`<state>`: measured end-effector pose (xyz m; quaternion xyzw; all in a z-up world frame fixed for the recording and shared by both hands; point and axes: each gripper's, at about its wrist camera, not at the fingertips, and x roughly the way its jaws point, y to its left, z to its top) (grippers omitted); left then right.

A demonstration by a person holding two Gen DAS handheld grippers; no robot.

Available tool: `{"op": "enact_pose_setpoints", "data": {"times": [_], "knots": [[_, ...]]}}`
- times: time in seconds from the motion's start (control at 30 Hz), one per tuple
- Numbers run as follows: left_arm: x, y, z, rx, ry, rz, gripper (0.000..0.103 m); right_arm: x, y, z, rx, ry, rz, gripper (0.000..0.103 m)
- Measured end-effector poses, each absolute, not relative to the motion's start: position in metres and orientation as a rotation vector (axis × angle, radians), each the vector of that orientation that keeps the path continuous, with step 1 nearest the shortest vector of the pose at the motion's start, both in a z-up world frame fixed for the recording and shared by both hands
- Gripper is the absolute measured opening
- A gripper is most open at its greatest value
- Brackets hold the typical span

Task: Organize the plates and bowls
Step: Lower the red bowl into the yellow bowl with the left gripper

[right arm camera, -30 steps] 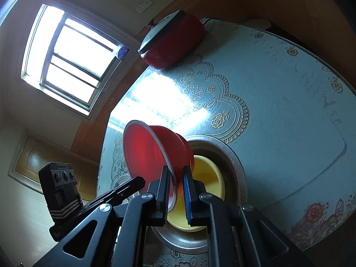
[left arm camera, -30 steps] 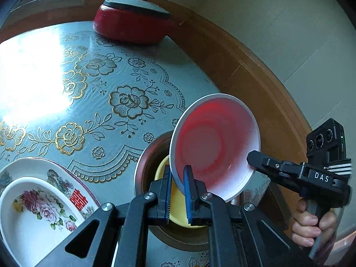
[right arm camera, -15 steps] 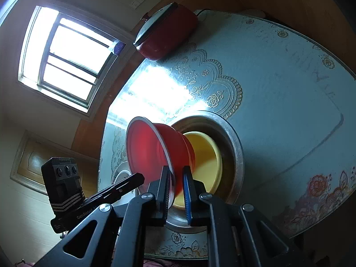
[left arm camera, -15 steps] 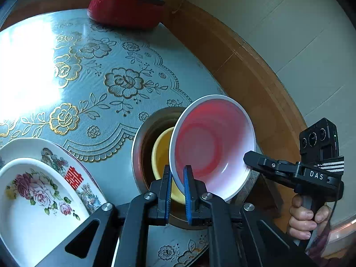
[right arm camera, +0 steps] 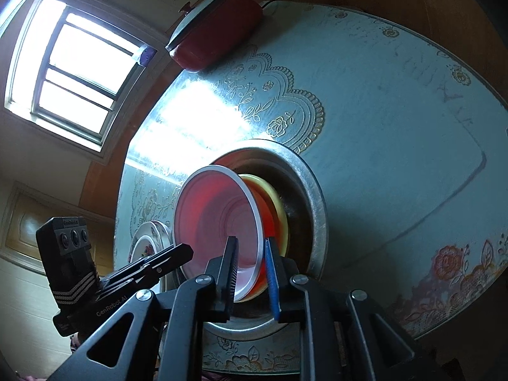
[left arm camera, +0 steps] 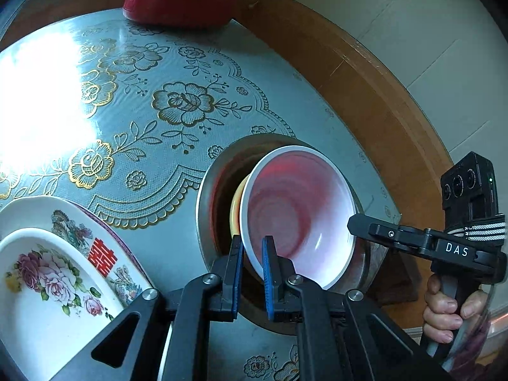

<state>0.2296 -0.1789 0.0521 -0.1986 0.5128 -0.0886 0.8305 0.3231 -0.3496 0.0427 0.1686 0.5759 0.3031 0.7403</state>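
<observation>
A red bowl [left arm camera: 298,209] with a white inside hangs tilted over a yellow bowl [left arm camera: 235,209] that sits in a round metal basin [left arm camera: 203,209]. My left gripper [left arm camera: 252,254] is shut on the red bowl's near rim. My right gripper [left arm camera: 358,225] reaches the opposite rim from the right. In the right wrist view the red bowl [right arm camera: 216,222] has its rim between the jaws of my right gripper [right arm camera: 250,254], which are opening; the left pad stands clear of the rim. The yellow bowl [right arm camera: 279,203] and the basin [right arm camera: 317,209] lie just behind. My left gripper [right arm camera: 181,250] shows at lower left.
A red pot with a grey lid [left arm camera: 177,3] stands at the table's far edge. A white flowered oval dish [left arm camera: 47,285] rests on a patterned plate [left arm camera: 79,222] at the left. A hand [left arm camera: 444,311] grips the right tool. The wooden table rim [left arm camera: 365,95] curves behind the basin.
The red bowl has come down closer to the yellow bowl in the basin. The right gripper's jaws have widened around the rim. The left grip is unchanged.
</observation>
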Motion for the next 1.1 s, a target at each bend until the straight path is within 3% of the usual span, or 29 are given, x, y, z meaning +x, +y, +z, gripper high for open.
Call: {"op": "enact_pose_setpoints", "data": {"times": [0.1, 0.23, 0.3, 0.57, 0.77, 1.1], "knots": [[0.23, -0.182, 0.054, -0.394, 1.086, -0.195, 0.01, 0.323, -0.349, 0.045, 0.324, 1.251, 0.643, 0.017], [0.227, -0.178, 0.059, -0.41, 1.066, -0.196, 0.032, 0.323, -0.352, 0.055, 0.293, 1.206, 0.628, 0.018], [0.225, -0.176, 0.063, -0.408, 1.048, -0.191, 0.035, 0.325, -0.351, 0.059, 0.267, 1.184, 0.622, 0.021], [0.223, -0.184, 0.064, -0.322, 1.026, -0.169, 0.03, 0.326, -0.33, 0.05, 0.156, 1.178, 0.616, 0.021], [0.224, -0.184, 0.056, -0.323, 1.038, -0.167, 0.025, 0.325, -0.338, 0.048, 0.119, 1.169, 0.589, 0.012], [0.221, -0.192, 0.054, -0.266, 1.037, -0.169, 0.024, 0.32, -0.333, 0.052, 0.064, 1.158, 0.573, 0.018]]}}
